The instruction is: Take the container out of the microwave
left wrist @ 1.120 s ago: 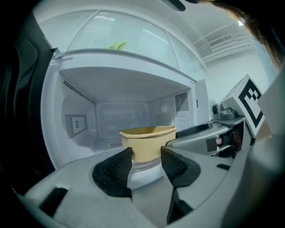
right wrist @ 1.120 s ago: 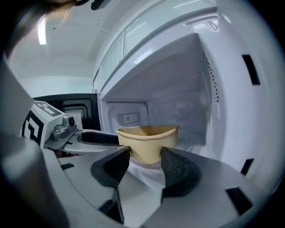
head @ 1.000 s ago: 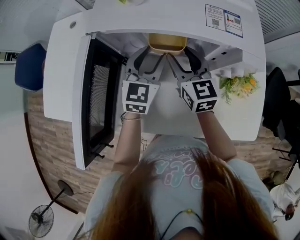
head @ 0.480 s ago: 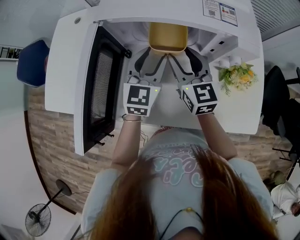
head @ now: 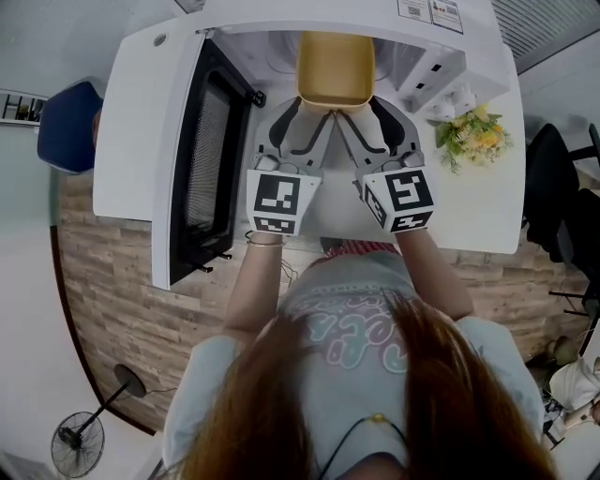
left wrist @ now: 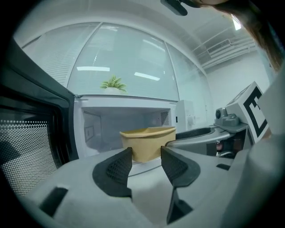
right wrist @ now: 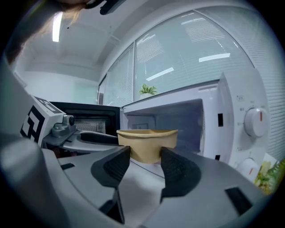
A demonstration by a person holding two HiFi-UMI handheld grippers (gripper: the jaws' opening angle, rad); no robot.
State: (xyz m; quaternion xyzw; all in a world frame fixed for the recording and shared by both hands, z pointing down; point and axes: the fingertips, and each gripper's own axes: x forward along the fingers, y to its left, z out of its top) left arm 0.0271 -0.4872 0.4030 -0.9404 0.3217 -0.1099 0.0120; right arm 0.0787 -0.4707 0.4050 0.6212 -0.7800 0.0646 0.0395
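From the head view: container (head: 335,67) partway out of the microwave (head: 300,13) mouth; left gripper (head: 309,114) and right gripper (head: 358,114) both at its near end; open door (head: 208,159) close on the left.

Left gripper view: jaws part-spread, seemingly clamped on the container's near corner; base looks clear of the cavity floor.

Right gripper view: same hold, other corner.

Risk: grip at one end only, so an uneven pull could twist or tip it; rim could catch the cavity lip; contents unseen.

A white table (head: 473,211) carries the open microwave (head: 141,131) and a flower bunch (head: 472,137).
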